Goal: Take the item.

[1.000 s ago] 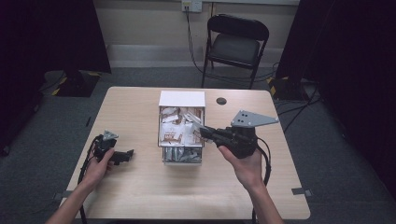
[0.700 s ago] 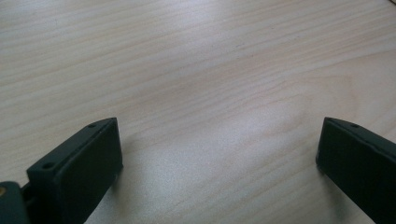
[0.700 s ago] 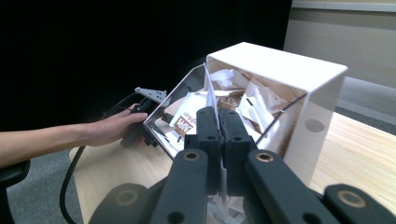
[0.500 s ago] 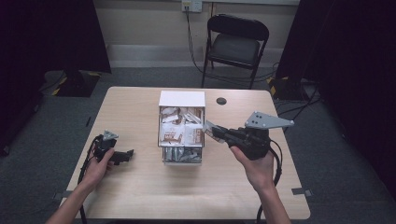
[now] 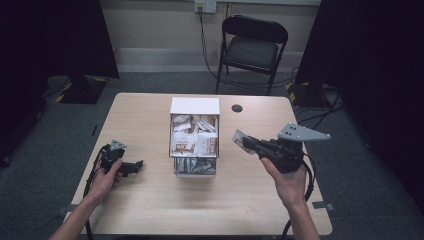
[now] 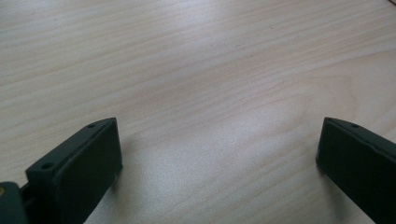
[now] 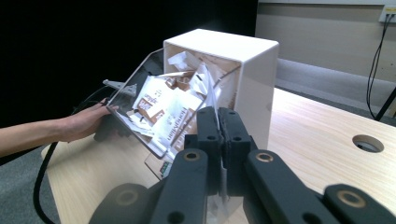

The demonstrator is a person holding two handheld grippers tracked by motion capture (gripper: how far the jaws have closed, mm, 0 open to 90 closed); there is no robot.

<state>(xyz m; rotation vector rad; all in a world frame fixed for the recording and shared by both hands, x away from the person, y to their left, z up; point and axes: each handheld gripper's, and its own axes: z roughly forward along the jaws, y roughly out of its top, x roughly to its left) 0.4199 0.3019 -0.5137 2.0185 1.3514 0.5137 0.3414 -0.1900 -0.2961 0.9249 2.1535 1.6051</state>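
A white box (image 5: pixel 194 106) with a clear front bin stands mid-table, stuffed with white and brown sachets (image 5: pixel 192 140). My right gripper (image 5: pixel 242 140) hovers to the right of the box, shut on a small clear sachet (image 5: pixel 236 135). In the right gripper view the jaws of the right gripper (image 7: pixel 217 116) press together on the sachet's thin edge (image 7: pixel 218 206), with the box (image 7: pixel 243 70) just beyond. My left gripper (image 5: pixel 134 167) rests on the table left of the box. Its jaws (image 6: pixel 217 154) stand wide apart over bare wood.
The wooden table (image 5: pixel 150 210) has a round cable hole (image 5: pixel 237 108) behind the box, to its right. A black folding chair (image 5: pixel 252 47) stands beyond the far edge. Cables trail from both grippers toward the near edge.
My right gripper has drawn back to the right, away from the box's front, carrying the sachet. The left gripper has stayed put.
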